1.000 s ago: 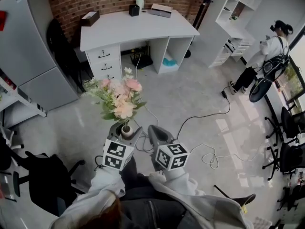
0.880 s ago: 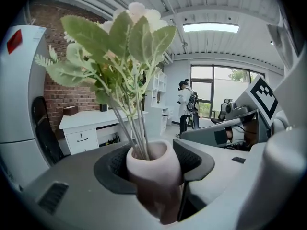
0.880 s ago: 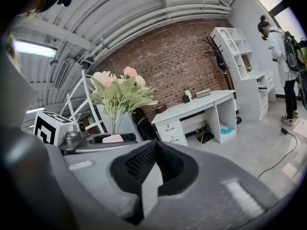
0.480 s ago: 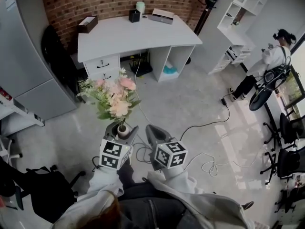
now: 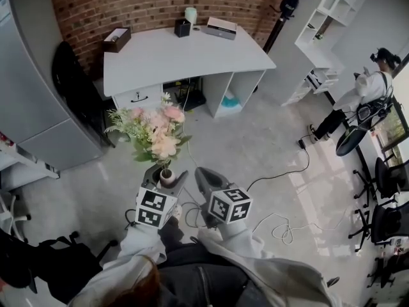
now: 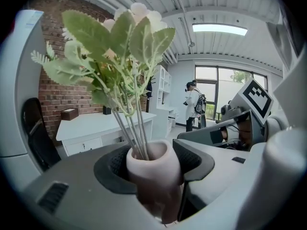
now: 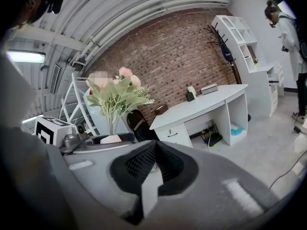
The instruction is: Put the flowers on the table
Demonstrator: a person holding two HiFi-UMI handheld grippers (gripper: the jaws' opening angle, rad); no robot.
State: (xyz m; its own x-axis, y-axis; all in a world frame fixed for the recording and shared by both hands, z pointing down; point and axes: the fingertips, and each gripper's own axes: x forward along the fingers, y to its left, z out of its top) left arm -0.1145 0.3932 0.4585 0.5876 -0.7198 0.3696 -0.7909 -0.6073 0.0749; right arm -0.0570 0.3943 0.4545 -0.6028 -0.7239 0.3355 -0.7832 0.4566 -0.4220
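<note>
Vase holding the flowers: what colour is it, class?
The vase is pale pinkish-white, shown best in the left gripper view.

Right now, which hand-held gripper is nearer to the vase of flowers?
Left. The left hand-held gripper clamps the vase between its jaws; the right hand-held gripper is beside it, to its right, shut on nothing and not touching it.

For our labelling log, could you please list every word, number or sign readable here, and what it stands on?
No text can be read.
Cube on left gripper: square marker pattern, no letters.
Cube on right gripper: the same.
</note>
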